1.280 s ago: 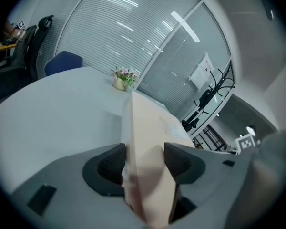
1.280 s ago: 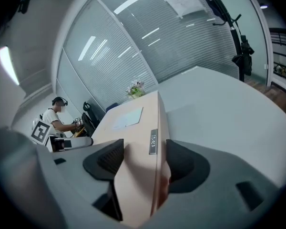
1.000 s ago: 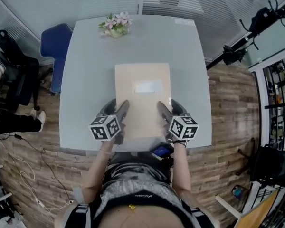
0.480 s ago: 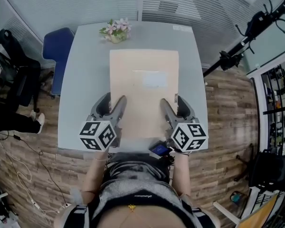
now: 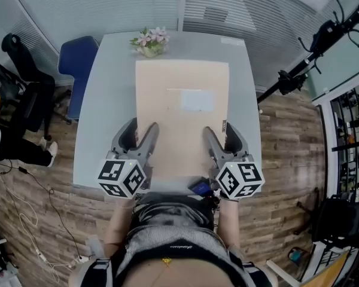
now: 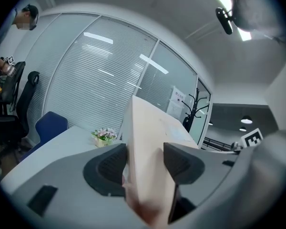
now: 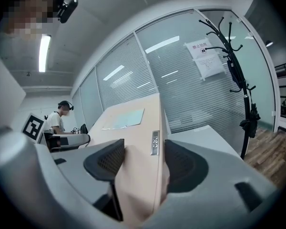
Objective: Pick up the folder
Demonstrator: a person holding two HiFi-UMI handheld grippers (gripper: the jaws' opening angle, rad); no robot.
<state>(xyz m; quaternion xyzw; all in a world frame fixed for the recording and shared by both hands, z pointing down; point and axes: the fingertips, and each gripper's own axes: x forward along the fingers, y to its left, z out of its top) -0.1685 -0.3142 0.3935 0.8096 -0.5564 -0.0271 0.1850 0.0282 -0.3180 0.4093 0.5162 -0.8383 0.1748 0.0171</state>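
Folder: a tan folder point(image 5: 182, 109) is held flat above the grey table point(image 5: 105, 100), its long sides running away from the person.
Folder, face: a pale rectangular label point(image 5: 197, 100) sits on the upper side, toward the far right part.
Folder, right edge: a small metal tag point(image 5: 223, 126) sits on the edge, just beyond the right claw.
Left gripper point(image 5: 143, 124): pinches the left edge of the folder near the corner closest to the person.
Left gripper view: the claw point(image 6: 145, 161) is set wide, with one pad on each face of the folder point(image 6: 150, 128); the edge fills the gap between them.
Right gripper point(image 5: 221, 129): pinches the right edge of the folder, level with the left one.
Right gripper view: the claw point(image 7: 143, 159) is set wide, both pads bearing on the folder point(image 7: 133, 128); the metal tag point(image 7: 155, 142) lies just ahead of the pads.
Height: in both gripper views the table top shows below the folder, so the folder is clear of it.
Table, far edge: a small pot of pink and white flowers point(image 5: 149, 39) stands beyond the folder and apart from it.
Surroundings: a blue chair point(image 5: 78, 58) stands at the table's far left corner; the floor point(image 5: 287, 160) is wood plank.
Right gripper view, background: a coat stand point(image 7: 233, 66) stands before the glass wall with blinds, and a seated person point(image 7: 57, 120) is in view at the left.
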